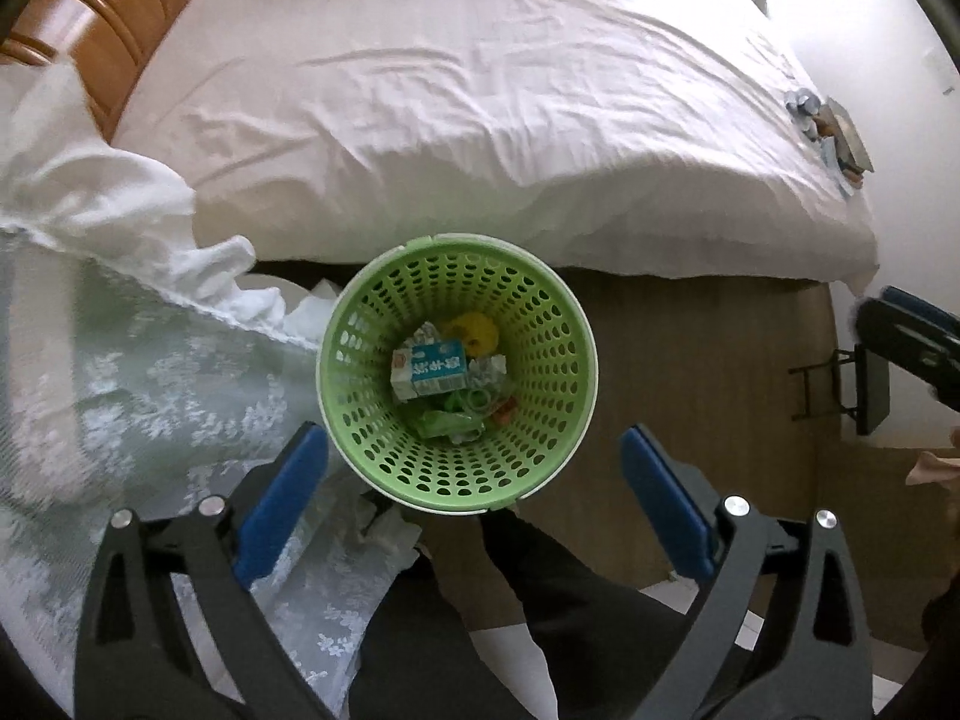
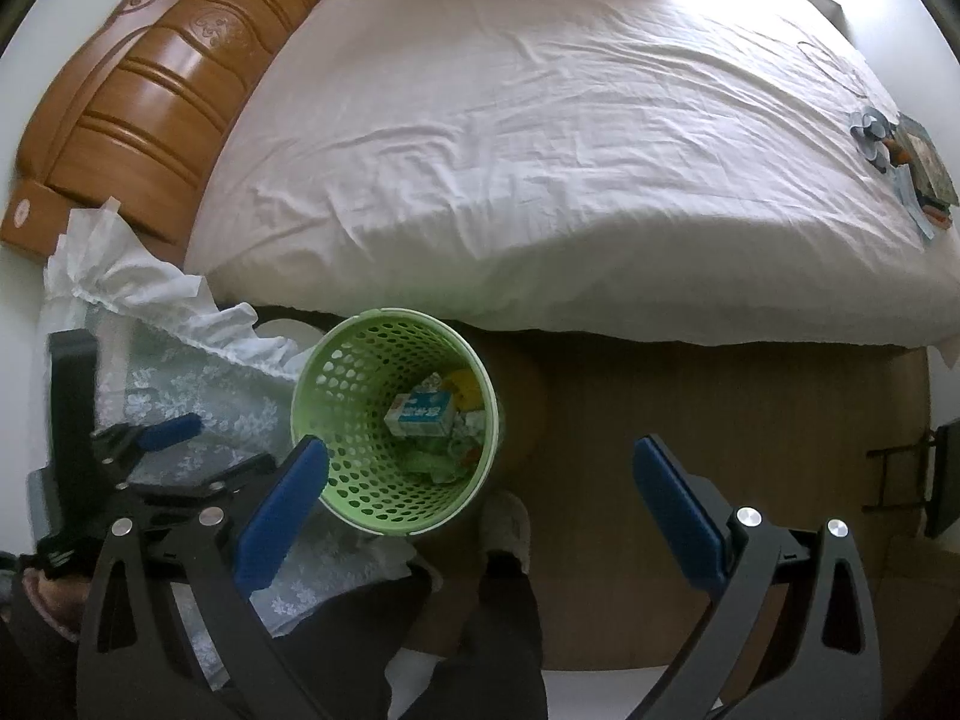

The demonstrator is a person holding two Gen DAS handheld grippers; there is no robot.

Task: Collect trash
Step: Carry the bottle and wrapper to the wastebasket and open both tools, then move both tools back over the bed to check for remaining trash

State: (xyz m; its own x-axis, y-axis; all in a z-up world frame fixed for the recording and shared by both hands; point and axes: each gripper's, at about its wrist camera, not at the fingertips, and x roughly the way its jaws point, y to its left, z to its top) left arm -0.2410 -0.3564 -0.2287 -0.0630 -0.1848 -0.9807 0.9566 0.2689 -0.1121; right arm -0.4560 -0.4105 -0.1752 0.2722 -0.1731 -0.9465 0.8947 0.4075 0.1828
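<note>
Nearest my lens, the left tool (image 1: 474, 480) hangs spread wide with nothing between its blue pads, directly above the green basket (image 1: 558, 324) that stands on the floor against the bed (image 1: 480, 120). My right tool (image 2: 480, 480) is likewise released and empty, off to the basket's right; its tip shows at the edge of the left view. The basket already holds a blue-and-white carton (image 1: 429, 371), something yellow and crumpled wrappers. I judge the remaining trash to be the small clutter (image 2: 900, 162) at the far right edge of the bed, well apart from the basket; too small to identify. To do this well, I'd carry one tool across high over the sheet, settle the pads around a single piece, and avoid snagging the white frilled cloth (image 2: 150, 294) beside the basket.
</note>
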